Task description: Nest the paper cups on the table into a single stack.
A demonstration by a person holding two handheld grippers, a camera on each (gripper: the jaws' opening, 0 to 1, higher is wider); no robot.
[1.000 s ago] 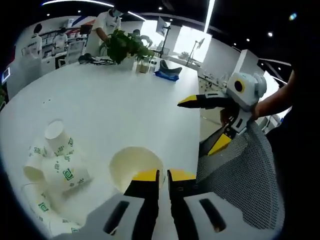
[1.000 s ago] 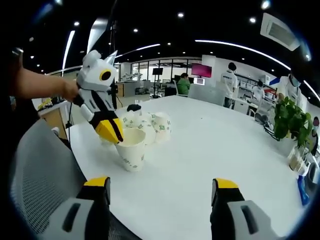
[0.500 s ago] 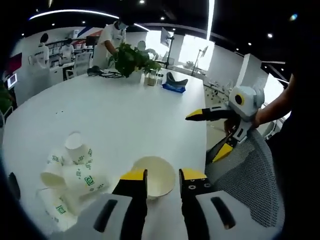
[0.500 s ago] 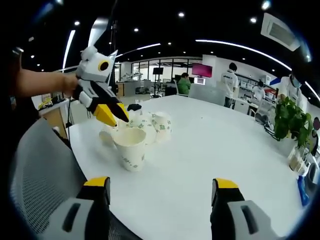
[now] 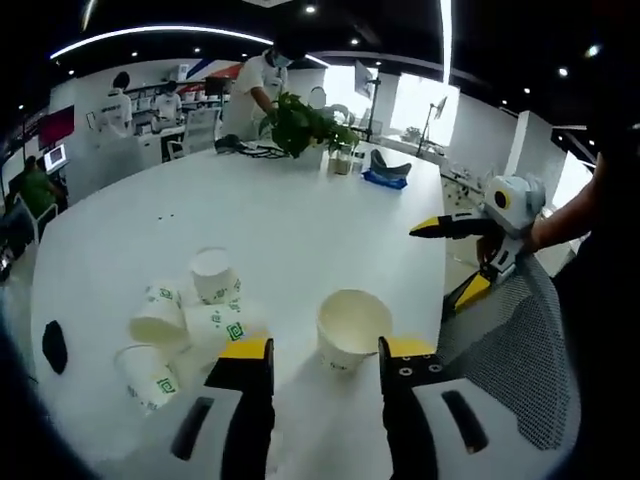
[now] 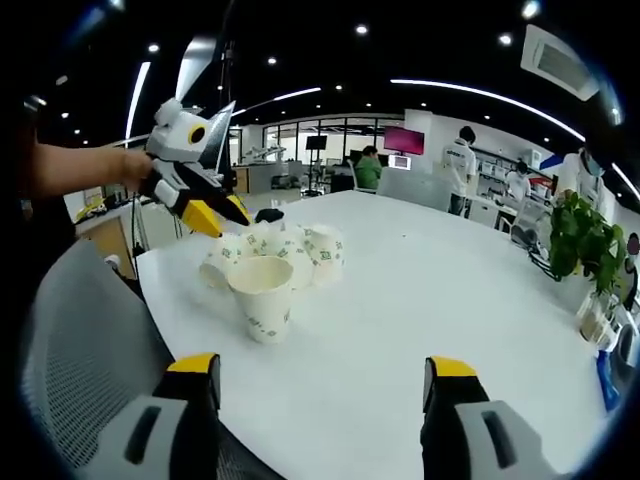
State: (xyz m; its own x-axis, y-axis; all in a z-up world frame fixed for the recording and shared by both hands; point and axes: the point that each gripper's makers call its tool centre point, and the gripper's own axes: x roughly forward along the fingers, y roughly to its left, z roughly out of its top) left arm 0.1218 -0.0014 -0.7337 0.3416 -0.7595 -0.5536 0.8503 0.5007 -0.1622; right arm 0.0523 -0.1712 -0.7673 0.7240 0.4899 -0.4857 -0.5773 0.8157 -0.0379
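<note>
cup (image 5: 352,328) standing upright and alone on the white table (image 5: 300,230), mouth up, near the table edge by the mesh chair back (image 5: 520,370). a second ago the left gripper (image 5: 322,356) had its yellow-tipped jaws pinched together on this cup's rim; half a second ago they had parted; now they are well apart and pulled back and up, the cup free between and beyond them. in the right gripper view the same cup (image 6: 261,296) stands clear, with the left gripper (image 6: 212,212) lifted above and behind it, touching nothing.

loose cups (image 5: 190,318) lie in a heap just beside the upright one, most tipped on their sides, one standing mouth down at the back. right gripper view puts the heap (image 6: 285,247) right behind the upright cup.

right gripper (image 6: 318,378): jaws wide apart, empty, low over the table edge, well short of the cup; no change across the second. in the left gripper view it (image 5: 450,258) hangs off to the side over the chair, also agape.

reading: release done, base cup set down as the start of the stack. nothing nested in it yet. next likely a pick from the heap; tipped cups will want a rim or wall pinch and righting before dropping in.

background: potted plant (image 5: 305,122) at the table's far side, people at desks beyond.
</note>
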